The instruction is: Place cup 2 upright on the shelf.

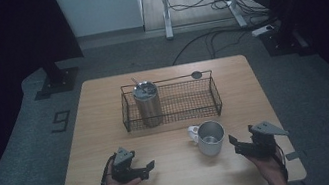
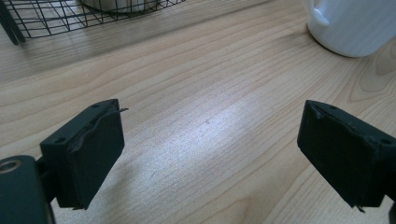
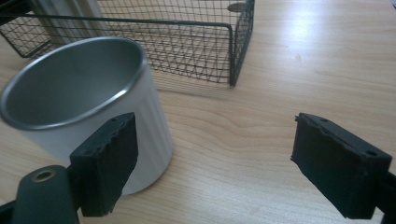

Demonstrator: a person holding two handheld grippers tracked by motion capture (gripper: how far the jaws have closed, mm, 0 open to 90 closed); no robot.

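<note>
A: Left hand-held gripper [image 1: 141, 169], lower left of frame: jaws wide, empty, over bare worktop [image 1: 177, 181]. Steel tumbler [image 1: 147, 103] in wire basket [image 1: 204, 97], upper centre.

B: White mug [image 1: 209, 137], centre. Right hand-held gripper [image 1: 242, 148]: wide, empty, just beside mug. Probably best to straddle the wall, close gently.

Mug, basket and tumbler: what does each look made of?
Mug: white outside, brushed metal inside, likely coated steel. Basket: thin dark wire mesh, probably painted metal. Tumbler: bare brushed metal, likely stainless, judging by its dull grey sheen.
</note>
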